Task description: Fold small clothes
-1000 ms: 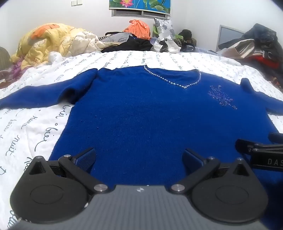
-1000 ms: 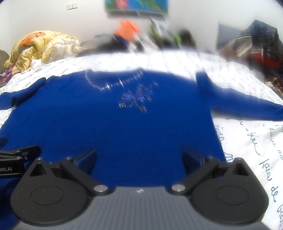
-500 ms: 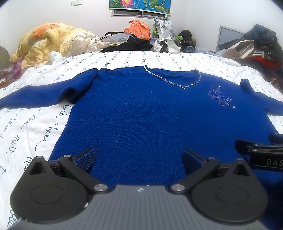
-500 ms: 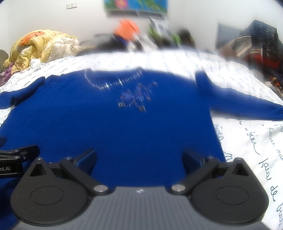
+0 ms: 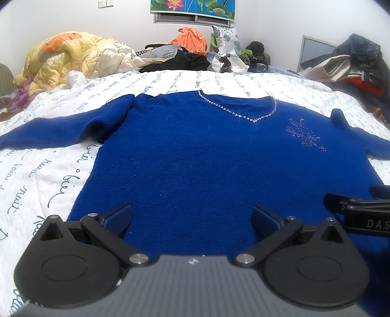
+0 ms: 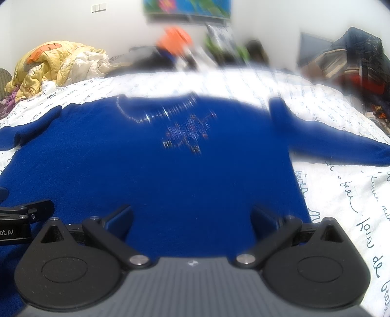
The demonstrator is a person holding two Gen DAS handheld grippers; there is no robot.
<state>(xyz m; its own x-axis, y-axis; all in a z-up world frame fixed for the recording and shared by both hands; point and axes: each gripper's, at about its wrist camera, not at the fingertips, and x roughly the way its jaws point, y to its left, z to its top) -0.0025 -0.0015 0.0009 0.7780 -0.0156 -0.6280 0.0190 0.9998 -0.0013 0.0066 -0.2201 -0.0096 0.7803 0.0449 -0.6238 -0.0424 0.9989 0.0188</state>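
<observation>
Nothing moved since a second ago: blue sweater [image 5: 195, 158] flat on bed [image 5: 36, 175], hem at 6 o'clock; left tool [image 5: 192, 217] and right tool [image 6: 192, 217] both apart, folding unstarted.

Bed was covered by a white sheet [image 5: 56, 175] printed with dark cursive script. Yellow quilt [image 5: 61, 58] with orange patches lay bunched at far left, beside a cream padded garment [image 5: 114, 54]. Orange plastic bag [image 5: 191, 40] sat atop dark clothes [image 5: 180, 62] at the far edge. Floral cushion [image 5: 225, 36] stood just right of the bag. Lotus picture [image 5: 193, 7] hung on the wall above. Dark clothing heap [image 5: 351, 63] lay at far right.
</observation>
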